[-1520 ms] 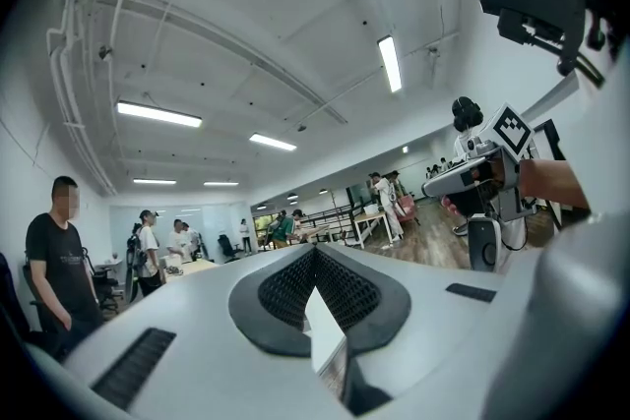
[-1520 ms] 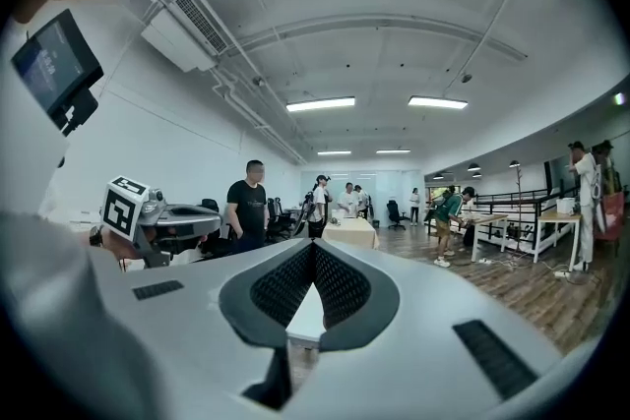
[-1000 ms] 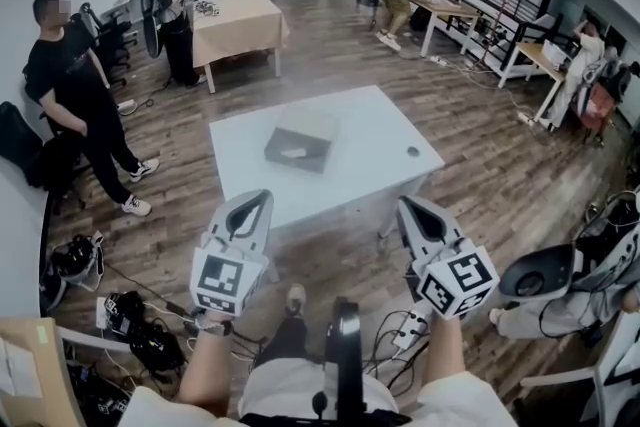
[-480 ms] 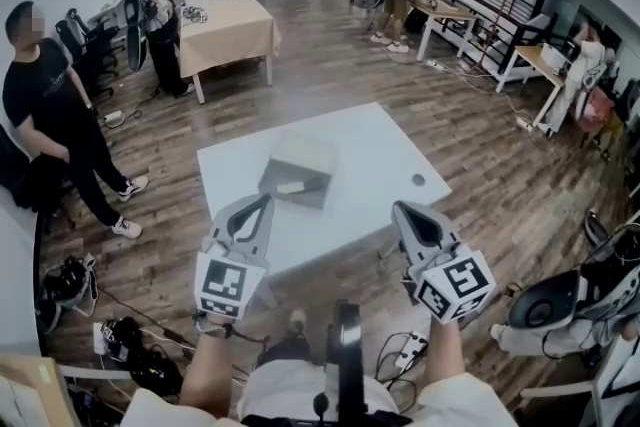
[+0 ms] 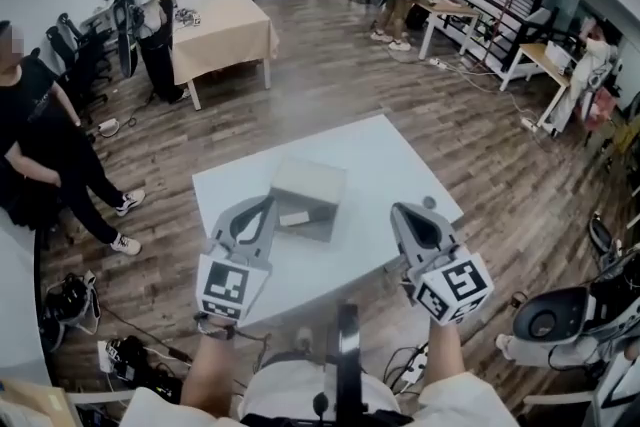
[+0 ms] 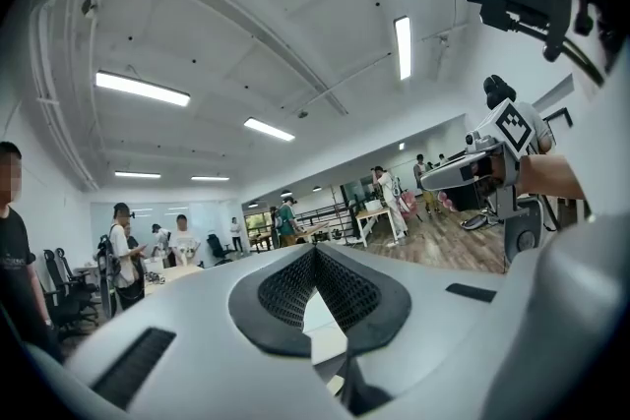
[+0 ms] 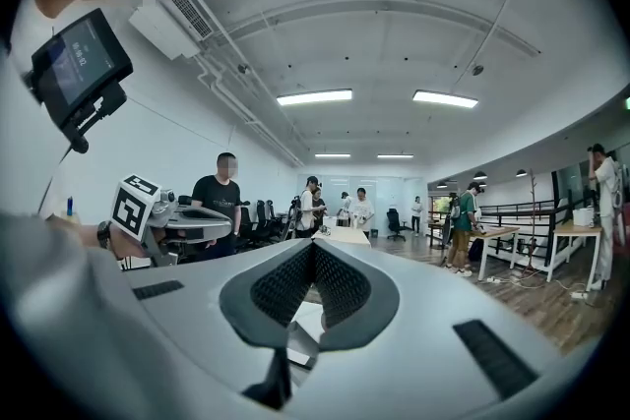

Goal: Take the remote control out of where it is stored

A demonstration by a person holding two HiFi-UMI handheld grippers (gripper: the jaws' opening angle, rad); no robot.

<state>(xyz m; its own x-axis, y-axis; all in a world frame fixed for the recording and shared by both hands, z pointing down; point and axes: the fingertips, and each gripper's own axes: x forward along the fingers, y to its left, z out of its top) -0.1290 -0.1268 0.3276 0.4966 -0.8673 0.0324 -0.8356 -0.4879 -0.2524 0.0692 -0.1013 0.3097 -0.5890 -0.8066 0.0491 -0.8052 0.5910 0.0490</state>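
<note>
At the table (image 5: pixel 400 155), left gripper (image 5: pixel 262 203) and right gripper (image 5: pixel 402 211) hover closed, empty; the remote, presumably in the box (image 5: pixel 310 183), should be light, stiff, slick: pinch its long sides.

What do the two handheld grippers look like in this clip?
The left gripper and right gripper are light grey wedges tapering forward, with black mesh-textured pads lining the fingers. Each carries a white cube with black square markers at the rear. The person wears a white top.

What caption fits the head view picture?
Left hand-held gripper and right hand-held gripper, both shut, near a white table with a grey box.
</note>
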